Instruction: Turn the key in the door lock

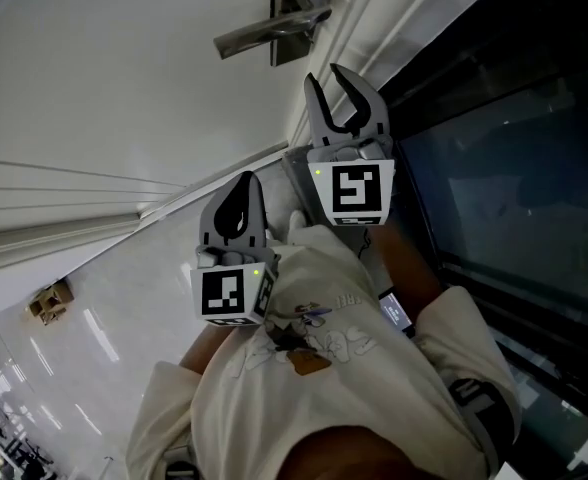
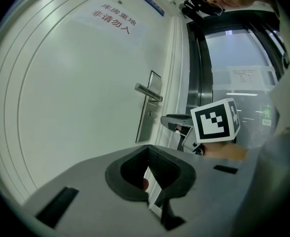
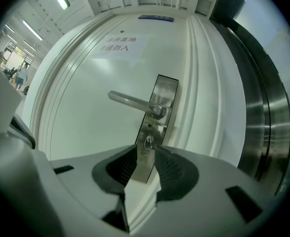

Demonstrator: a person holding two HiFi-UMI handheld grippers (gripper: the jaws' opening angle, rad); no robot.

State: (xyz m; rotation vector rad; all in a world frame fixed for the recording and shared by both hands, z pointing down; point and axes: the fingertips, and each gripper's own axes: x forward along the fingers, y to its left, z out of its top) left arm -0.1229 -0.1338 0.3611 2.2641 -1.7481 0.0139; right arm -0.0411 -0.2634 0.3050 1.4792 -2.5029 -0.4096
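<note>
The white door (image 3: pixel 86 83) carries a steel lock plate (image 3: pixel 161 95) with a lever handle (image 3: pixel 130 101). Below the handle, a key (image 3: pixel 148 142) sits in the keyhole. In the right gripper view my right gripper (image 3: pixel 145 154) is open, its jaws apart and empty. The key lies just beyond its tips, in line with the gap and not touched. In the head view this gripper (image 1: pixel 346 93) hangs below the handle (image 1: pixel 269 30), apart from it. My left gripper (image 1: pixel 240 193) is lower left, farther from the door, its tips together with nothing held (image 2: pixel 148 149).
A dark glass panel (image 1: pixel 514 188) in a steel frame (image 3: pixel 271 132) adjoins the door on the right. A notice with red print (image 2: pixel 113 18) is stuck high on the door. A small cardboard box (image 1: pixel 50 300) lies on the glossy floor at the left.
</note>
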